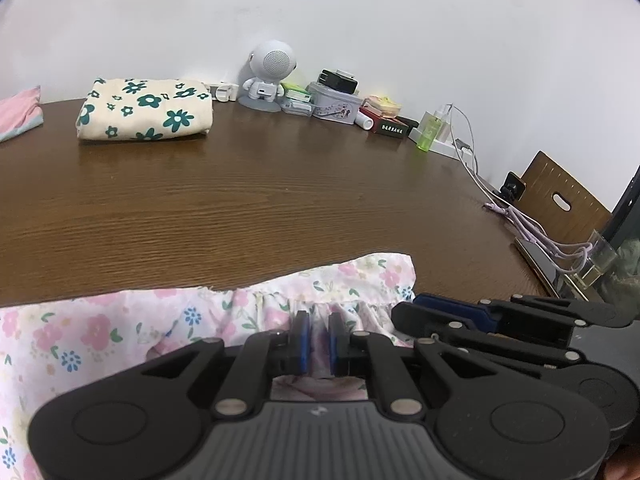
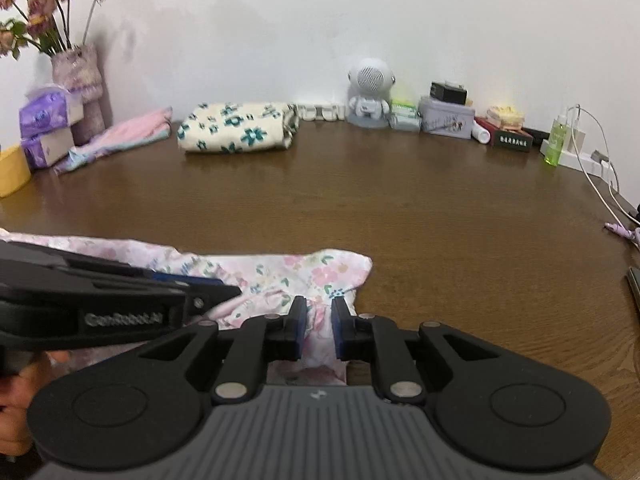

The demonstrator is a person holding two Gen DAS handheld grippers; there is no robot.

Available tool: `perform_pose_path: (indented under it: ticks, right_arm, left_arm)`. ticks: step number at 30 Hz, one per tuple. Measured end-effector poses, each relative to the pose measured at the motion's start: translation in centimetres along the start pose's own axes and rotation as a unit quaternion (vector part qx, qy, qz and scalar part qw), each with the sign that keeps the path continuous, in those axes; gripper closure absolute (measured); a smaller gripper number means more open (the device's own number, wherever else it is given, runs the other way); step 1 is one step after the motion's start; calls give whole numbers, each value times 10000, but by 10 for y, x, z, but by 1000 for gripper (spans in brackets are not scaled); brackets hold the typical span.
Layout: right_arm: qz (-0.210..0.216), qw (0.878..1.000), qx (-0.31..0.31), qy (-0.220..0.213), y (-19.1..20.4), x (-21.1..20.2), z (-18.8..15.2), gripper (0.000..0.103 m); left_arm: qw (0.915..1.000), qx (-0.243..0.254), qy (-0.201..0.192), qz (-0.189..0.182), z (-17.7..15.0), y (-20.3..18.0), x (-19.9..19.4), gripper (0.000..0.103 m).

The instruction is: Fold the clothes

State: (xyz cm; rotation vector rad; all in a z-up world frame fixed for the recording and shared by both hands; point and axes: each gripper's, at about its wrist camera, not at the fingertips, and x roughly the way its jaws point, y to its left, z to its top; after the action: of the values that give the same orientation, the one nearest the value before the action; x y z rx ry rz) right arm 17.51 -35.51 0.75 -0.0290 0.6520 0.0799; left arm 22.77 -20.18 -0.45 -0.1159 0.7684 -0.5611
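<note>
A plain white wall (image 2: 280, 20) rises directly behind the far edge of a dark brown wood-grain table (image 2: 400, 216), whose top shows soft reflections of even indoor light. Beyond the table's right edge stands a brown wooden chair back (image 1: 560, 196) with a slot-shaped handle hole cut through it. At the table's far left corner a vase of dried pink flowers (image 2: 76, 68) casts a faint shadow on the wall.

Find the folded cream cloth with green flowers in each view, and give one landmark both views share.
Left wrist view: folded cream cloth, upper left, at the table's far edge.
Right wrist view: same cloth, upper centre-left, beside a pink cloth.
Shared landmark: white robot speaker, to the cloth's right.
</note>
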Motion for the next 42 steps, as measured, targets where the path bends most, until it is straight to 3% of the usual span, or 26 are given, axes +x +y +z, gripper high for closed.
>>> perform_pose_path:
  ticks: [6, 23, 27, 32, 42]
  right_arm:
    - [-102, 9997, -26, 237, 0, 10, -1, 90]
    - [-31, 9999, 56, 131, -1, 6, 0, 89]
    - [128, 9997, 211, -86, -7, -1, 3, 82]
    - [135, 9998, 162, -32, -5, 1, 3, 74]
    - [30, 9998, 90, 163, -1, 9, 0, 80]
  left_arm:
    - [10000, -41, -33, -4, 0, 0, -2, 96]
    - [9999, 96, -60, 122, -3, -4, -1, 96]
    - [9998, 118, -72, 130, -4, -5, -1, 96]
    - [9998, 116, -78, 130, -5, -5, -2, 95]
    - [9998, 132, -82, 131, -3, -5, -1, 95]
